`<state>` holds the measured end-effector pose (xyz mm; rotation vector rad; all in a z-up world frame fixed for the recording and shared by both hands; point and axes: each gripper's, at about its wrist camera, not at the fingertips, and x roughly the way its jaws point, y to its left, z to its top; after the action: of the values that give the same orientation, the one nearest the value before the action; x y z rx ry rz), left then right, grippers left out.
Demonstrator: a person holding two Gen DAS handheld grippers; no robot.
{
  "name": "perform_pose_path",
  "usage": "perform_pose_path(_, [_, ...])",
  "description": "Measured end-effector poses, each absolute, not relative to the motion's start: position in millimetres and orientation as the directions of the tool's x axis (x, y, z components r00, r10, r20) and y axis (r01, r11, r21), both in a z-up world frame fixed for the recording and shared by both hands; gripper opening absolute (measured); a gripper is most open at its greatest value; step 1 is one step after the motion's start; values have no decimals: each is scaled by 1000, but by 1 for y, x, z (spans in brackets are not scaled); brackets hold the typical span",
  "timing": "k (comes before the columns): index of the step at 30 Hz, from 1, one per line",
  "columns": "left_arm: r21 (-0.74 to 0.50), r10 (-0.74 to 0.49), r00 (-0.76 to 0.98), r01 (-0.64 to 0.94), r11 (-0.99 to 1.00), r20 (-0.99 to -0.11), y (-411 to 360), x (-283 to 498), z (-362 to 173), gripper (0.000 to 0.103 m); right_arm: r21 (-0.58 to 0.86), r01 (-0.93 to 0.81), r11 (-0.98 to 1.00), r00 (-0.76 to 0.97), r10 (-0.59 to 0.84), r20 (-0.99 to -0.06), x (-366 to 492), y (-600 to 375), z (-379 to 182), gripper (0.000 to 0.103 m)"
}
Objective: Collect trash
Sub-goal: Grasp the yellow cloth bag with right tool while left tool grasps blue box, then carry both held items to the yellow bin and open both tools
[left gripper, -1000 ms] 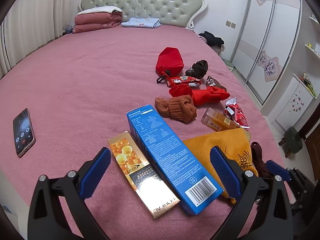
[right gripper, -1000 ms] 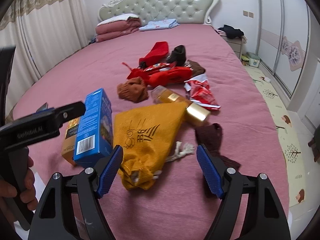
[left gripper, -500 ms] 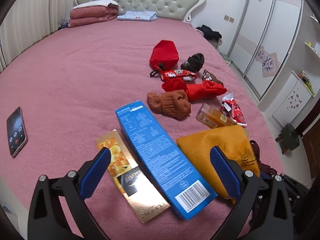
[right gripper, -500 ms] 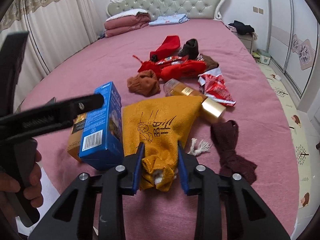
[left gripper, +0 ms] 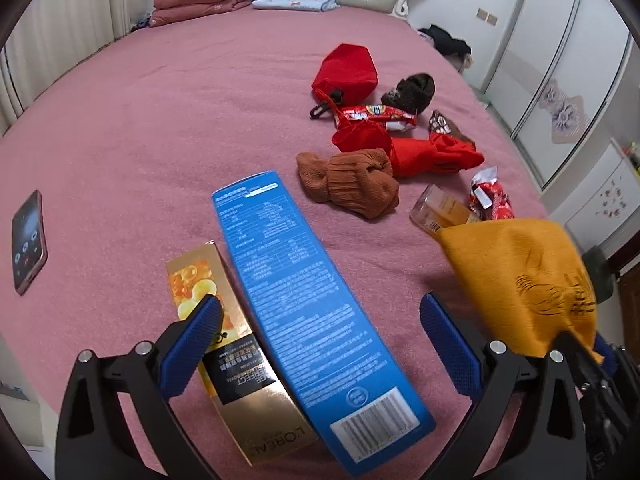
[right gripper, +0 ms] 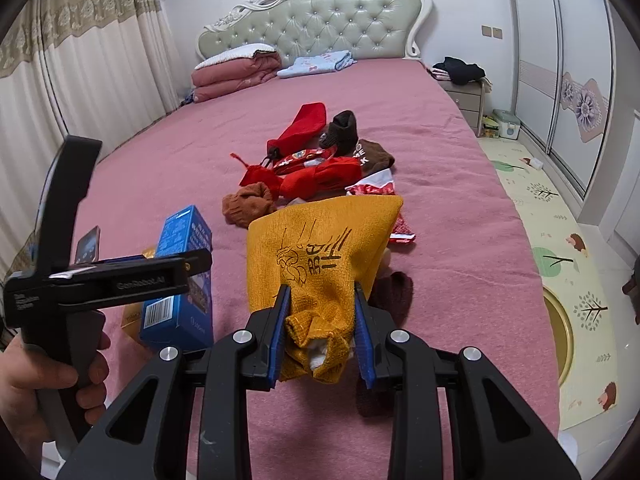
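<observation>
My right gripper (right gripper: 320,300) is shut on the gathered mouth of a yellow drawstring bag (right gripper: 320,248), which hangs lifted off the pink bed; the left wrist view shows the yellow bag (left gripper: 520,280) at the right. My left gripper (left gripper: 320,308) stands open just above a long blue box (left gripper: 272,240), with a gold box (left gripper: 248,392) lying beside it under the left finger. Nothing is pressed between its pads. From the right wrist view, the left gripper (right gripper: 120,276) is seen side-on, held in a hand, over the blue box (right gripper: 180,248).
Farther up the bed lie a brown sock (left gripper: 352,188), red socks (left gripper: 420,152), a red pouch (left gripper: 348,72), red snack wrappers (left gripper: 376,114), a gold bottle (left gripper: 440,210) and a dark sock (right gripper: 394,292). A phone (left gripper: 26,240) lies at the left. Folded bedding sits by the headboard.
The right gripper closed on the yellow bag's mouth and raised it off the bed. The left gripper moved forward and lower over the blue box, still open.
</observation>
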<state>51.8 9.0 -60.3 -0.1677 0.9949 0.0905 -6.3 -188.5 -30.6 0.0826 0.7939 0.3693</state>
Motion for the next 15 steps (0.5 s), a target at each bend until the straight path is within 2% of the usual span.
perform_pose_path(2, [-73, 17, 526, -149, 986, -850, 5, 56, -61, 97, 217, -288, 933, 638, 356, -682, -5, -191, -31, 29])
perform_pose_path(5, [-6, 65, 508, -136, 991, -859, -5, 60, -62, 80, 231, -283, 931, 634, 362, -683, -4, -197, -33, 29])
perform_pose_path(7, [10, 72, 503, -124, 992, -861, -8, 59, -62, 64, 235, -279, 931, 634, 362, -683, -4, -200, -33, 29])
perform_pose_path(10, [-55, 1, 489, -100, 994, -872, -8, 59, -65, 59, 244, -274, 930, 632, 365, -683, -3, -205, -34, 29])
perform_pose_path(12, [-53, 0, 492, -93, 994, -870, -9, 58, -65, 59, 248, -269, 931, 634, 365, -682, -3, -208, -35, 29])
perform_pose_path(15, [-73, -27, 497, -74, 995, -867, -10, 57, -62, 53, 253, -262, 931, 640, 364, -677, -5, -215, -34, 29])
